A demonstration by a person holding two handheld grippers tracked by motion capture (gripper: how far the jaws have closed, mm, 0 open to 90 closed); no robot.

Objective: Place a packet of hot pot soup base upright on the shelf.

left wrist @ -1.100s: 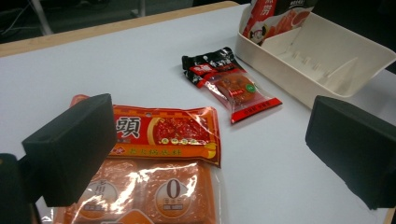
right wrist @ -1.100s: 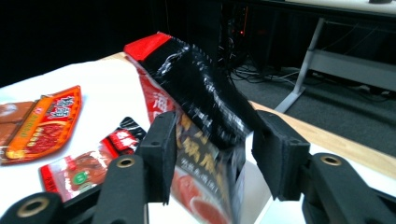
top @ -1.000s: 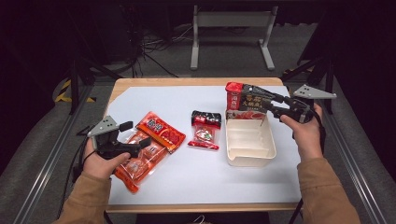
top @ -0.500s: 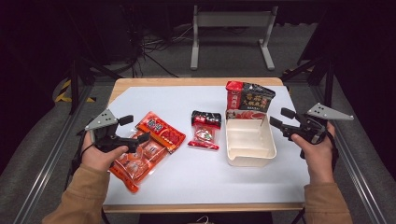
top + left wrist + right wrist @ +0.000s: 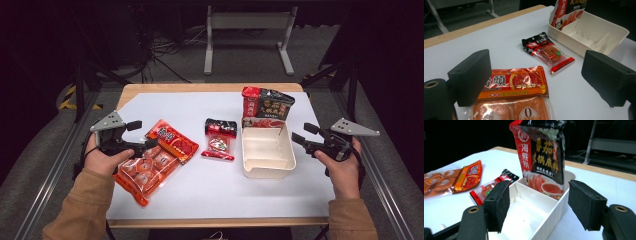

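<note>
A cream divided box point(image 5: 267, 152) sits right of the table's middle. A red-and-black sauce packet point(image 5: 267, 107) stands upright in its far compartment point(image 5: 541, 152). My right gripper point(image 5: 304, 134) hovers just right of the box. It is open, its jaws have just been opening, and nothing is between them point(image 5: 540, 195). A small black-and-red packet point(image 5: 219, 140) lies left of the box. My left gripper point(image 5: 142, 134) is open above an orange-red packet point(image 5: 172, 142), which overlaps a clear pack of orange pieces point(image 5: 145, 172). The left gripper view shows the orange-red packet point(image 5: 516, 82) below the spread jaws.
A white sheet point(image 5: 200, 195) covers the wooden table, whose edge point(image 5: 210, 222) shows at the front. A grey metal stand point(image 5: 245, 30) and cables stand on the floor beyond the table. Dark rails run along both sides.
My right gripper has drawn back from the standing packet at the box's far end, moving right and toward the person, jaws wider. The left hand has shifted only slightly.
</note>
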